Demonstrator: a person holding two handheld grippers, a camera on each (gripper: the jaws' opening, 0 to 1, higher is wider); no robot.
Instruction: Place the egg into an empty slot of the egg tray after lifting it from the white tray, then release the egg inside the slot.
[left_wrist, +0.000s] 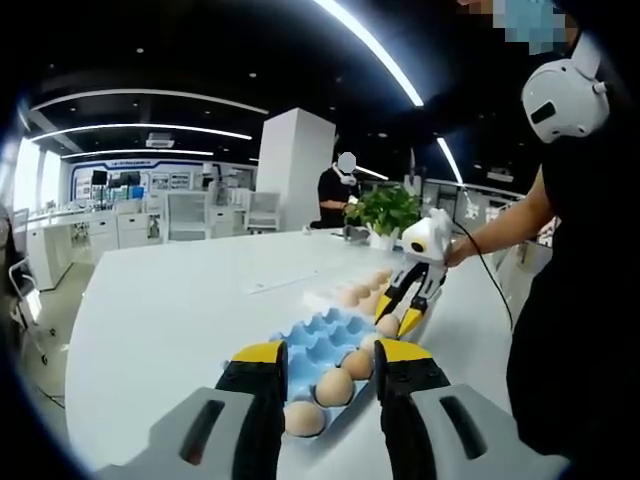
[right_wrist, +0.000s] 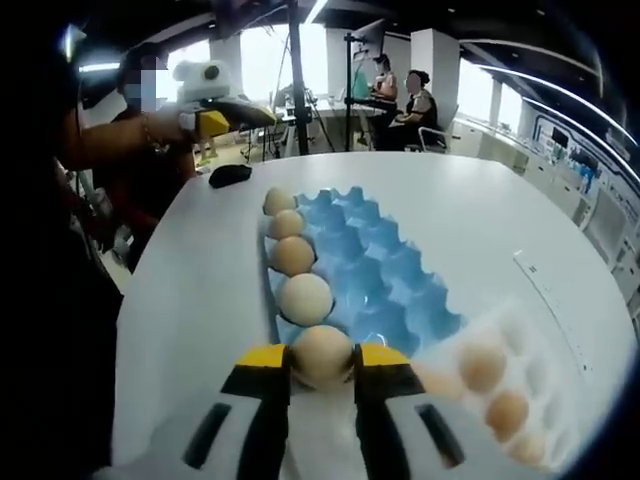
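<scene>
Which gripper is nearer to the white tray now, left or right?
Right. The right gripper, shut on an egg, is beside the white tray. The left gripper hovers at the blue egg tray's opposite end.

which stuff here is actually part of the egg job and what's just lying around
Part of the job:
- egg between the right gripper tips
- blue egg tray, eggs down one edge
- white tray with more eggs

Just lying about:
- black mouse on the table
- potted plant
- left gripper, open and idle
</scene>
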